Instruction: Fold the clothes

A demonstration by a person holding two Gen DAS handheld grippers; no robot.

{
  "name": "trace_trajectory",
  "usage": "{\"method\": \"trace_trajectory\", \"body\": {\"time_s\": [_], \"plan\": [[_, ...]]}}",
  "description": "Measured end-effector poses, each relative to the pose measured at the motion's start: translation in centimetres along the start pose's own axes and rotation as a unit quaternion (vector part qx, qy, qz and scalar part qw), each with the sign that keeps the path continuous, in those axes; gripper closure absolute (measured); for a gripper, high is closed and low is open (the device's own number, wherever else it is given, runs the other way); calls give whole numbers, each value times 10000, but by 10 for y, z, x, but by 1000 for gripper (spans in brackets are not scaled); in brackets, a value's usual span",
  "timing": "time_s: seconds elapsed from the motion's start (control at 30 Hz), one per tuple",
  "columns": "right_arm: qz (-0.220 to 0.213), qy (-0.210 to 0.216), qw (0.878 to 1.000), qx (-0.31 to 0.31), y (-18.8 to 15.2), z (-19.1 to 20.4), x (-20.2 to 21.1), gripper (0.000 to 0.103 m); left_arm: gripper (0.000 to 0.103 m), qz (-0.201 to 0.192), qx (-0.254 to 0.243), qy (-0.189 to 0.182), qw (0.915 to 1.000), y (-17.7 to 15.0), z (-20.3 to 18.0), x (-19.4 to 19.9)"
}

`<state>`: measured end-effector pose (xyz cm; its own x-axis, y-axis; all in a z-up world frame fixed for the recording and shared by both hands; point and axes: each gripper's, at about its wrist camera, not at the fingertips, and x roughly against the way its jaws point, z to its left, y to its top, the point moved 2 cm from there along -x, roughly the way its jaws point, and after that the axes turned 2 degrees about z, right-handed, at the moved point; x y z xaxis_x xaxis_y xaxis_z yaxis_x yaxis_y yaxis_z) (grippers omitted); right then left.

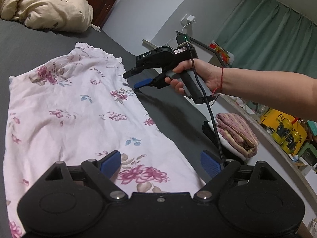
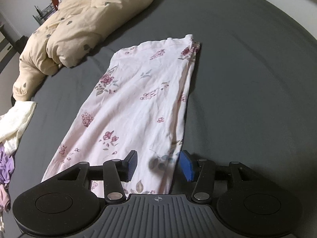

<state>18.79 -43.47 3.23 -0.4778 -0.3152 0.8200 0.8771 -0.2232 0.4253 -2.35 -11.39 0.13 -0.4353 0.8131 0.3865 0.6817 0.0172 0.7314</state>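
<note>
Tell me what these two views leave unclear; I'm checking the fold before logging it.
- Garment, near end: hidden in both wrist views under each gripper's black body, so that hem can't be checked.
- Garment's left edge: cut off by the left wrist view's frame.
- Layers at the folded edge: too thin to count in the right wrist view.
- Folded pile: partly crossed by the cable; items can't be counted.
</note>
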Motion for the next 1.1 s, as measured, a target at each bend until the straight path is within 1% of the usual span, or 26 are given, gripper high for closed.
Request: {"method": "trace_trajectory", "body": {"time_s": [0.07, 0.17, 0.2, 0.23, 0.33, 0.37, 0.4, 0.5, 0.67, 0.93, 1.0, 1.1], "plan": [[-97, 28, 9999, 46, 0, 2, 1, 55, 15, 5, 9, 4, 10000, 0, 0, 0], [-60, -20, 10000, 24, -1, 3, -2, 66, 15, 14, 29, 5, 10000, 0, 1, 0], [-37, -26, 10000, -19, -1, 2, -4, 74, 15, 17, 38, 5, 10000, 0, 2, -1], [-26, -27, 10000, -82, -1, 0, -6, 77, 15, 20, 45, 5, 10000, 0, 2, -1], [5, -23, 9997, -251, -2, -5, -12, 78, 15, 25, 48, 1, 10000, 0, 3, -1], [13, 19, 9996, -285, -2, -7, -14, 92, 15, 27, 48, 0, 10000, 0, 3, -1], [21, 61, 9995, -319, -3, -8, -16, 98, 15, 29, 49, -1, 10000, 0, 3, -1], [-9, 120, 9993, -354, -5, -10, -16, 100, 15, 34, 52, -5, 10000, 0, 3, -1], [-148, 69, 9989, -435, -6, -11, -8, 102, 15, 29, 30, -29, 10000, 0, 1, 0], [-182, -105, 9963, -837, -11, -23, -8, 103, 15, 42, -311, -279, 9991, -2, -9, 5], [-237, -198, 9946, -992, -12, -26, -9, 102, 15, 72, -298, -301, 9991, -2, -9, 5], [-246, -134, 9924, -1201, -11, -30, -6, 100, 15, 116, -278, -334, 9990, -3, -10, 5]]}}
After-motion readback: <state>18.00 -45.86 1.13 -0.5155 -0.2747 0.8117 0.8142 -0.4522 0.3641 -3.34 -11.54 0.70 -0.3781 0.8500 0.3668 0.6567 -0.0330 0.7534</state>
